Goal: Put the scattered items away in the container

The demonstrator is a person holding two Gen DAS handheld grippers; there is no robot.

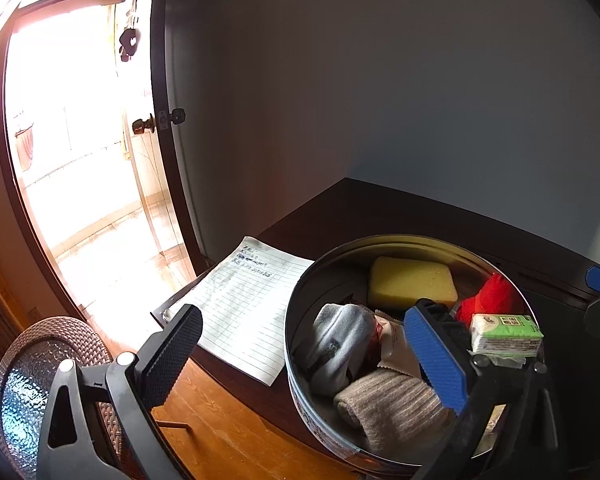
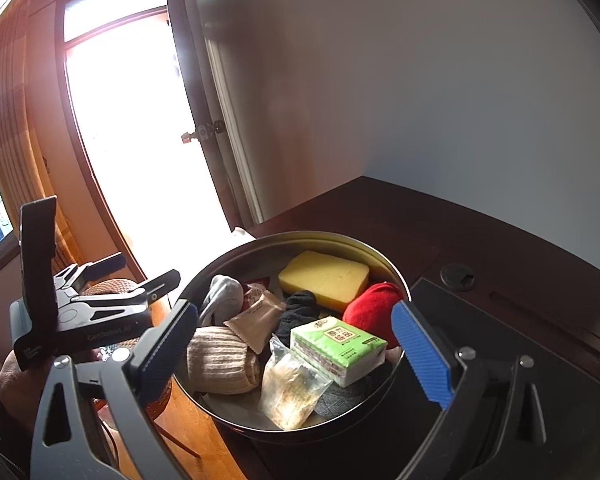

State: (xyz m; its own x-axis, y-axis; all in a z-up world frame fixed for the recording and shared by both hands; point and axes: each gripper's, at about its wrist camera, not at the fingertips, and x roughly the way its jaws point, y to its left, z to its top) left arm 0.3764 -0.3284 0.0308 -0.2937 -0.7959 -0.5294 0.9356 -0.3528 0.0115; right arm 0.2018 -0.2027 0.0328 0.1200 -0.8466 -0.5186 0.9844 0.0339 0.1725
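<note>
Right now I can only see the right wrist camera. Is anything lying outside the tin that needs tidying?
Observer: Yes, a sheet of lined paper lies on the table, just left of the tin.
Operator: Is it blank?
Observer: No, there are a few lines of handwriting at its far end.
Operator: Is my left gripper holding anything?
Observer: No, the left gripper is open and empty, and its blue finger is over the tin.
</note>
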